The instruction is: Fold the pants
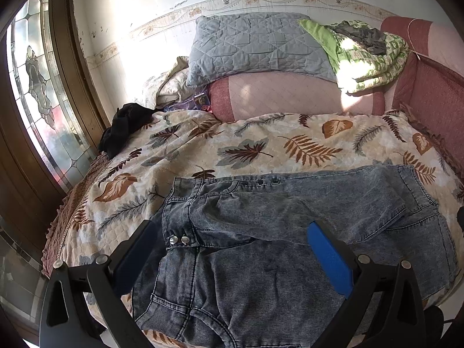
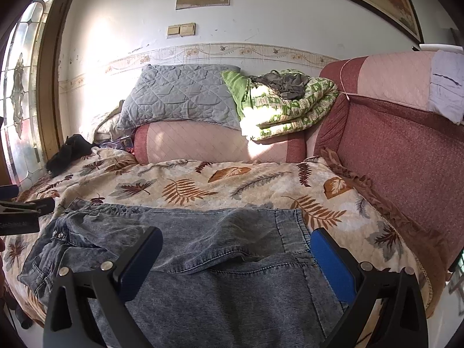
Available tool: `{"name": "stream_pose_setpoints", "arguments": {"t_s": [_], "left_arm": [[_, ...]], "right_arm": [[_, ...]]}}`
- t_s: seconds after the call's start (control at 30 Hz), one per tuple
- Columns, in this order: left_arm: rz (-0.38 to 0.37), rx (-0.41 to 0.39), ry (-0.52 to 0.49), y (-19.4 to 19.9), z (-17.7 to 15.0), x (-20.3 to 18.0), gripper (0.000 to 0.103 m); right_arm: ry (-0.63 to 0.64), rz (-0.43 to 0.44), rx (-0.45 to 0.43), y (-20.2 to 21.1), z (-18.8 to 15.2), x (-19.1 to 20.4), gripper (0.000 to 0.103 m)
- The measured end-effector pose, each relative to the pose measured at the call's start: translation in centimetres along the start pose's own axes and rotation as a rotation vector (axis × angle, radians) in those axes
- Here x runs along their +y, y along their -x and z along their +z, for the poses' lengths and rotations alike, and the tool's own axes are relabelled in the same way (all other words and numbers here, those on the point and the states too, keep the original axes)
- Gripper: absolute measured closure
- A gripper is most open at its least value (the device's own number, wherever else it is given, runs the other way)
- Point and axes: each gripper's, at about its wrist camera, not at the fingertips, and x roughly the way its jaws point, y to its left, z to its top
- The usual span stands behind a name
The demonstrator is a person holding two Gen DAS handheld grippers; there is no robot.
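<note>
Jaws apart, jeans (image 1: pixel 290 246) on leaf-print bedspread (image 1: pixel 261 145)

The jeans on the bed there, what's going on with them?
A person is folding the acid-wash jeans with hand-held tongs. The jeans lie on the leaf-print bedspread, already doubled over on themselves. The left tongs and the right tongs hover open above the denim, gripping nothing. A black garment sits off by the window.

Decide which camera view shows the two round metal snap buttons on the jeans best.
The left wrist view: the two round metal snap buttons sit close and distinct on the grey-blue denim jeans. The right wrist view shows them small, near the left edge.
</note>
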Motion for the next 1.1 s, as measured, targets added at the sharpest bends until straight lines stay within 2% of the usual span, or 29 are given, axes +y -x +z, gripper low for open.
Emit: {"name": "stream_pose_setpoints", "arguments": {"t_s": [0.13,0.23,0.4,0.57,0.67,0.8,0.87,0.97,1.03,1.07,1.1], "left_arm": [[0.035,0.05,0.016,-2.1,-0.7,1.8,0.0],[0.077,0.093,0.014,-3.9,-1.6,3.3,0.0],[0.154,0.157,0.011,-7.4,-2.1,6.3,0.0],[0.22,0.209,0.073,-9.4,-1.7,10.2,0.0],[0.239,0.22,0.107,-9.7,-2.5,11.6,0.0],[0.225,0.27,0.105,-10.3,-3.9,11.4,0.0],[0.211,0.278,0.096,-10.1,-4.4,10.9,0.0],[0.193,0.268,0.088,-9.3,-4.7,10.4,0.0],[0.186,0.261,0.091,-8.7,-4.7,10.2,0.0],[0.185,0.259,0.092,-8.6,-4.7,10.1,0.0],[0.183,0.258,0.092,-8.5,-4.6,10.1,0.0]], "right_arm": [[-0.025,-0.032,0.062,-1.7,-0.7,-3.1,0.0],[-0.096,-0.06,0.145,-3.4,-1.7,-7.3,0.0],[-0.252,-0.04,0.255,-6.5,-3.0,-14.4,0.0],[-0.378,0.024,0.344,-9.5,-3.0,-18.6,0.0],[-0.432,0.044,0.397,-10.5,-3.9,-19.8,0.001],[-0.449,0.09,0.477,-12.4,-6.1,-20.4,0.015],[-0.455,0.107,0.502,-13.5,-7.0,-20.5,0.018],[-0.399,0.116,0.566,-15.3,-7.8,-19.6,0.018],[-0.295,0.082,0.575,-15.5,-7.7,-18.3,0.02],[-0.245,0.064,0.587,-15.6,-7.6,-17.6,0.024],[-0.197,0.035,0.599,-15.6,-7.7,-16.9,0.034]]}}
